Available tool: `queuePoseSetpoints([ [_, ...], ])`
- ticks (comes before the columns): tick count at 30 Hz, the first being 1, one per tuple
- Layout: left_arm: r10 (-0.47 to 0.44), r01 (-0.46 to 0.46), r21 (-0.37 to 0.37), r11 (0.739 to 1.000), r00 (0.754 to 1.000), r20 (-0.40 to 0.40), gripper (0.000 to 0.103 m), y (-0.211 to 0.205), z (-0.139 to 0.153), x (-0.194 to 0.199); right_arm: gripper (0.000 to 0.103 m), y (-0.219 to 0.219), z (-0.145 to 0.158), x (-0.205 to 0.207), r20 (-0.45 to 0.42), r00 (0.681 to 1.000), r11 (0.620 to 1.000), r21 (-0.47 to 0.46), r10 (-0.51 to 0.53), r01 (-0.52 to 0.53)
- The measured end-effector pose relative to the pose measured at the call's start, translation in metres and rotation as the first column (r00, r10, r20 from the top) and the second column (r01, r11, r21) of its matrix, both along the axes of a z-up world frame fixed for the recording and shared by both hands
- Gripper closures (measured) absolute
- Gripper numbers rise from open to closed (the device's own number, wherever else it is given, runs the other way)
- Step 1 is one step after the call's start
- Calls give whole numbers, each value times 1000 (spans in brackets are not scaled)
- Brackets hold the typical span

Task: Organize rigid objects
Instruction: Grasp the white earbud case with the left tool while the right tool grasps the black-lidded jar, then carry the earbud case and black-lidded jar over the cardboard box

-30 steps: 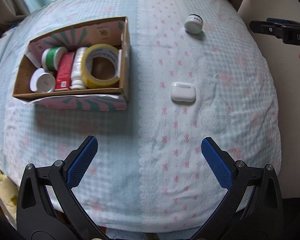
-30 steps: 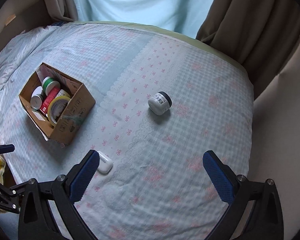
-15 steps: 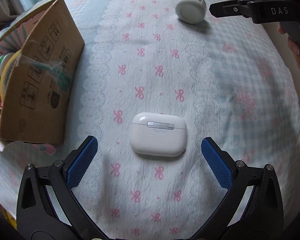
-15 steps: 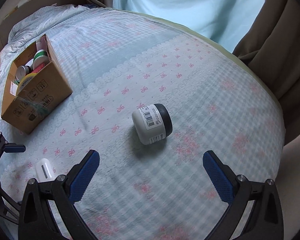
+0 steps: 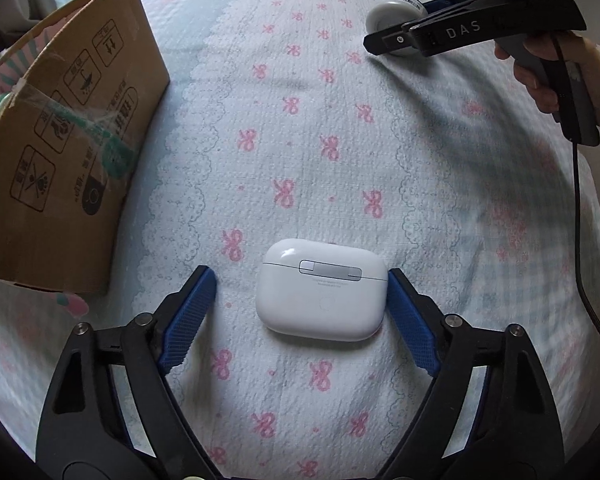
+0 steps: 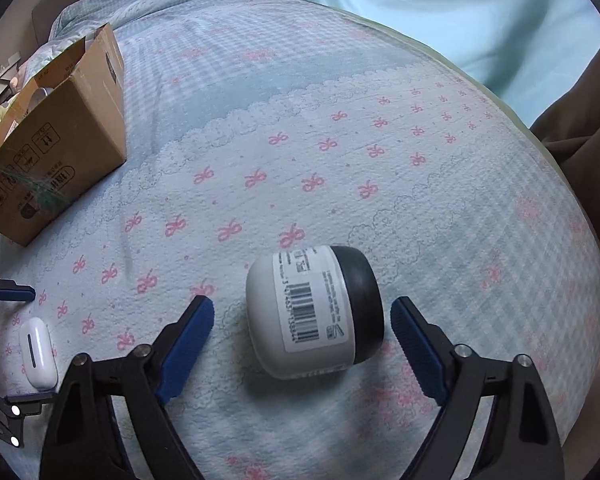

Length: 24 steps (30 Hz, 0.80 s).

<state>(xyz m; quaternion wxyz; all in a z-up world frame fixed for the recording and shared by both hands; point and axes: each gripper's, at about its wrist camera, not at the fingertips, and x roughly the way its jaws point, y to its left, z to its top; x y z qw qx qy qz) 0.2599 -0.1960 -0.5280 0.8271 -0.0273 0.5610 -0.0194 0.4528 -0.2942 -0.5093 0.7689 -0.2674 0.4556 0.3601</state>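
A white earbud case [image 5: 320,300] lies flat on the bedspread between the blue pads of my left gripper [image 5: 299,272]. Its jaws are closing: the right pad sits at the case's side, while the left pad stands clear of it. A white jar with a black lid and a barcode label [image 6: 312,316] lies on its side between the pads of my right gripper [image 6: 302,301]. Those jaws are closing too, with a small gap on each side. The jar's white bottom [image 5: 384,12] also peeks from behind the right gripper's finger [image 5: 460,32].
An open cardboard box [image 5: 60,140] stands on the bed to the left, also seen at the far left as the box [image 6: 60,148]. A hand [image 5: 540,80] holds the right gripper's handle, with a cable hanging down. Brown curtains [image 6: 580,140] hang past the bed's right edge.
Both grippers have come down close over the bed. The left now straddles the earbud case and the right straddles the jar. Both pairs of jaws have narrowed.
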Motion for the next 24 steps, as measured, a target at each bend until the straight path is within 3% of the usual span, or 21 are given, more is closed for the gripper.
queuePoseSetpoints([
  [3, 5, -5, -7, 1000, 1000, -4, 41, 0, 4, 2, 39, 0, 0, 7, -25, 1000, 999, 35, 1, -1],
  [4, 9, -9, -7, 1000, 1000, -7, 44, 1, 4, 3, 48, 0, 1, 8, -29, 1000, 999, 46, -1, 2],
  [6, 12, -12, -11, 1000, 1000, -10, 45, -3, 5, 3, 52, 0, 1, 10, -32, 999, 998, 57, -11, 13],
  [16, -22, 21, -42, 999, 1000, -11, 46, 3, 7, 3, 52, 0, 1, 11, -40, 999, 997, 71, -34, 37],
  [24, 1, -1, -42, 999, 1000, 23, 46, 12, 32, 4, 53, -2, 23, -7, -75, 990, 987, 97, -118, 125],
])
